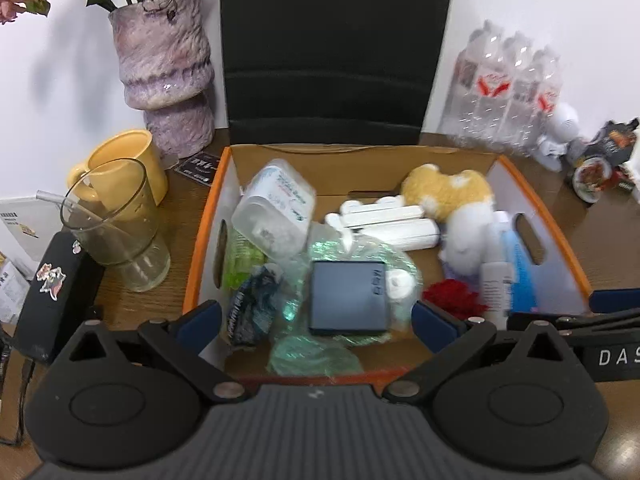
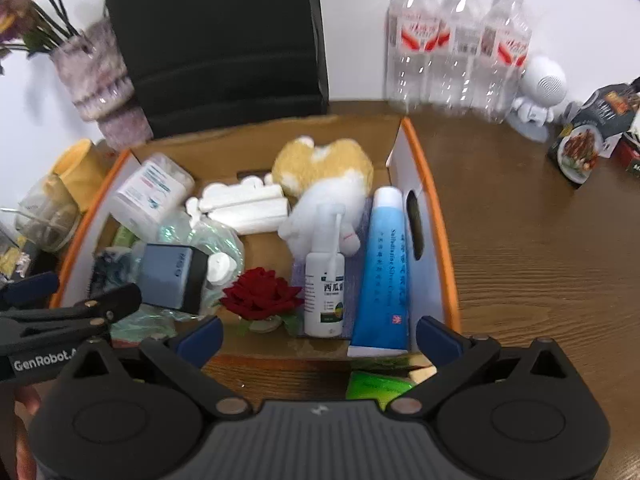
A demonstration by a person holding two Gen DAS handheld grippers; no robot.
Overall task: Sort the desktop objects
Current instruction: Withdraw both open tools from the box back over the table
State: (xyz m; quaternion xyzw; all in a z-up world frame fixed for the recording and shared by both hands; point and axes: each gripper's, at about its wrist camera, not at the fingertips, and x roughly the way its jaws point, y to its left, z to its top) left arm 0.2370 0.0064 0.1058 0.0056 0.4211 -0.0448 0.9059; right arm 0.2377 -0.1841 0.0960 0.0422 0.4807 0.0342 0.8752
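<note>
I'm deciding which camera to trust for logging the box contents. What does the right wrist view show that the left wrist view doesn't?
Only the right wrist view shows the green packet on the table in front of the box, and the blue tube at full length. Only the left wrist view shows the black case beside the clear glass. Both show the orange-rimmed box, plush toy and red rose.

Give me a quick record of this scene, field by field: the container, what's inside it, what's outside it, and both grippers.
container: cardboard box with orange rim, on wooden desk
inside: blue tube, white spray bottle, red rose, plush toy, dark square case
outside: water bottles, yellow mug, glass
left gripper: open, empty
right gripper: open, empty
</note>
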